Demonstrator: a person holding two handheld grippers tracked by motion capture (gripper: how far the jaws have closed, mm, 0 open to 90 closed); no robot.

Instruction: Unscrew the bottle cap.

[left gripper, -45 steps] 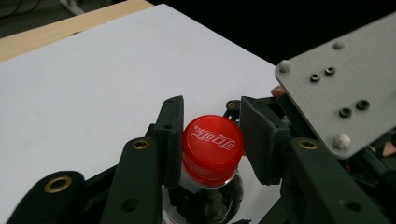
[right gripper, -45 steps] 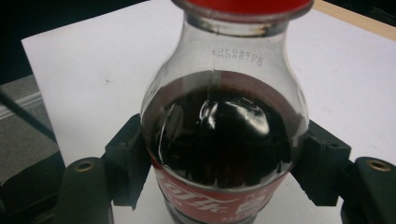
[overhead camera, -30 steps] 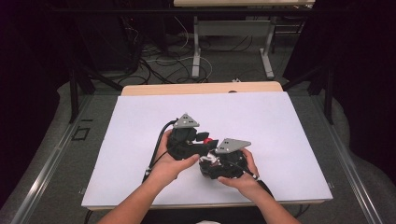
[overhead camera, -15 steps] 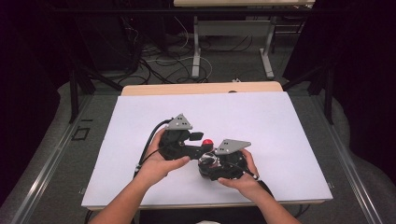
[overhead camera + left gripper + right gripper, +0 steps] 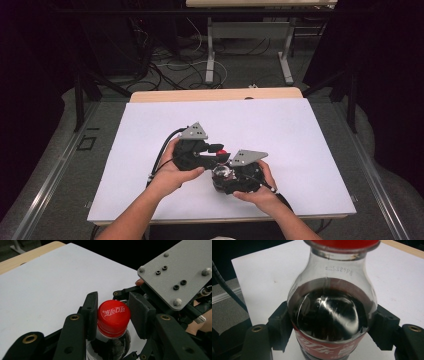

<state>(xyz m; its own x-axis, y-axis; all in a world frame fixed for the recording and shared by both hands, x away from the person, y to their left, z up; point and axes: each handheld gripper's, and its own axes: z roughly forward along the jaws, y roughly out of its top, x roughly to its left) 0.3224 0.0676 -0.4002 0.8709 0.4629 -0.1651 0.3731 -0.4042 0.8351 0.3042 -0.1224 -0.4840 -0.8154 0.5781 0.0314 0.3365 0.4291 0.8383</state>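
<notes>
Gripping a cola bottle, cap and body

Standing near the front edge of the white table (image 5: 300,135), slightly left of its middle, the cola bottle (image 5: 332,315) is held by both tools. Right gripper (image 5: 332,327) is clamped on the bottle's dark-filled body just above the red label. Left gripper (image 5: 113,315) has its pads against either side of the red cap (image 5: 113,315). Both hands sit close together.
</notes>
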